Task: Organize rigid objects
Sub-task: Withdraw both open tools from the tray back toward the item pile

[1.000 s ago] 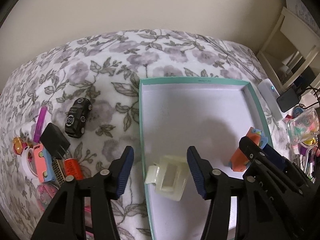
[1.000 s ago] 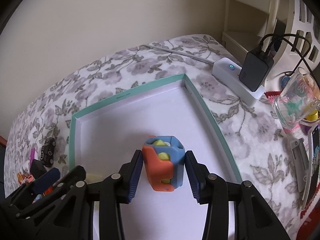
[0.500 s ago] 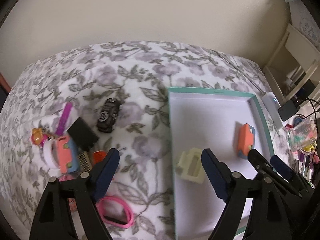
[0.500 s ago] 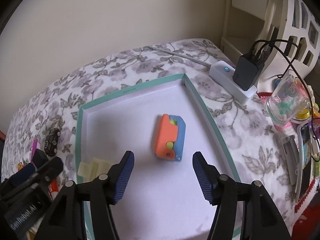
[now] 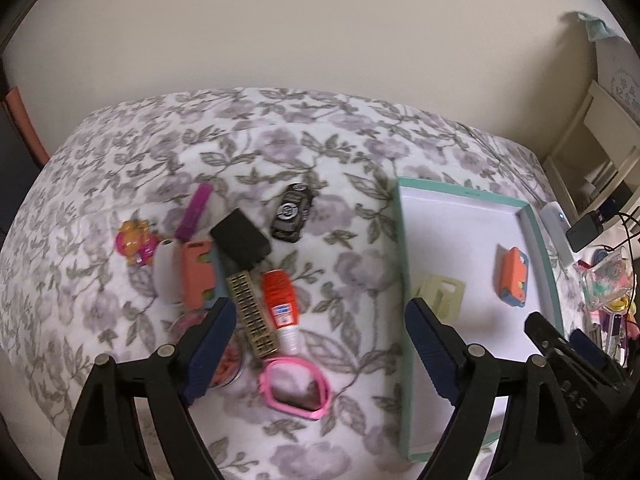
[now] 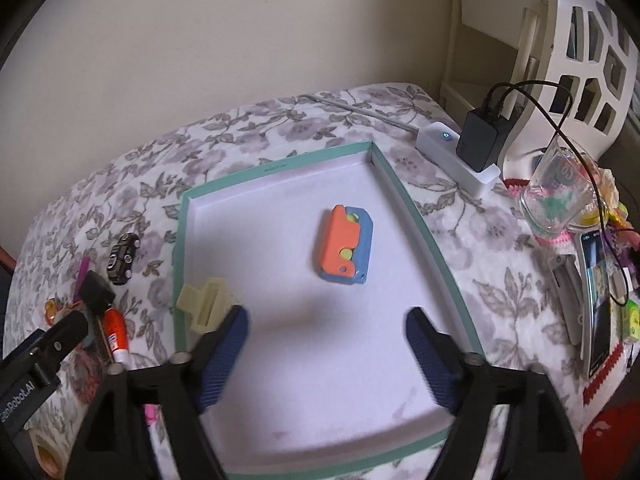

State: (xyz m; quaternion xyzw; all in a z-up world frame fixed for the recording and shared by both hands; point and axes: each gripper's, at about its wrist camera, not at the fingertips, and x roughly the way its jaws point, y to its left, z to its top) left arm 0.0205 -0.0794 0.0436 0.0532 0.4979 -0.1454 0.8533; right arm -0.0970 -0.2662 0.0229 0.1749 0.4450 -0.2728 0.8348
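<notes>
On floral bedspread [image 5: 328, 152]: teal tray [image 6: 404, 188]; cream wall [image 5: 320, 20] behind

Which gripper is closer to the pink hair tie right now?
Left. The left gripper, open, hovers right above the pink hair tie on the floral cloth. The right gripper, also open, sits over the teal-rimmed box, off to the tie's right.

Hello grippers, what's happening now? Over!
Left gripper open, empty. Right gripper open, empty. Orange-and-blue plastic toy lying in teal-rimmed box lid. Nothing blocking.
</notes>
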